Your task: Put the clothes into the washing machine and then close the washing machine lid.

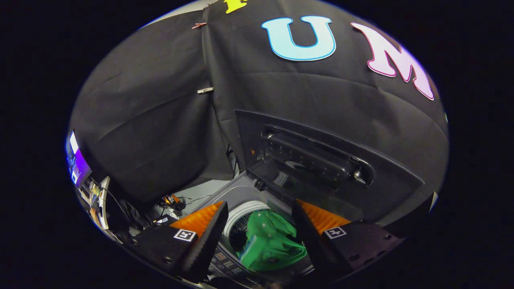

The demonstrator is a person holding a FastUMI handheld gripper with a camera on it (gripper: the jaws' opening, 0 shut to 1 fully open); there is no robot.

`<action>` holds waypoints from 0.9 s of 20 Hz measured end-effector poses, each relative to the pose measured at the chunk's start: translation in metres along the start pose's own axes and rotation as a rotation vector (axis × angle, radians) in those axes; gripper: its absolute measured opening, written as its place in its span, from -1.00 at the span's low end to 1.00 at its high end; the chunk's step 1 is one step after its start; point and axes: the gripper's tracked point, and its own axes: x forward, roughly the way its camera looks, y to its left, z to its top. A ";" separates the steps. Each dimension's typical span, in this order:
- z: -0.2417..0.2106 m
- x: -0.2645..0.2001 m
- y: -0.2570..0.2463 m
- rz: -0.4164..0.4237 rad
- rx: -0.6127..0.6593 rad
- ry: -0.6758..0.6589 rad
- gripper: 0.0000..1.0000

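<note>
A green garment (270, 241) lies bunched inside the round drum of the top-loading washing machine (237, 196), below my fingers. The machine's dark lid (321, 160) stands raised and upright beyond the drum, its underside facing me. My gripper (261, 212) hovers above the drum opening, open, its two fingers wide apart with nothing pressed between them. The garment shows in the gap between the fingers, lower down and apart from them. The machine's control panel (227, 263) sits at the near rim under the left finger.
The black booth cloth hangs behind and to both sides of the lid. To the left, on the floor, are cables and small gear (170, 202), and a lit screen (77, 162) with stacked items stands further left.
</note>
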 end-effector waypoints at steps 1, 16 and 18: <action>0.001 0.000 0.000 0.001 -0.001 -0.003 0.98; 0.088 -0.036 -0.008 -0.076 -0.080 -0.412 0.98; 0.099 -0.040 -0.020 -0.131 -0.073 -0.464 0.97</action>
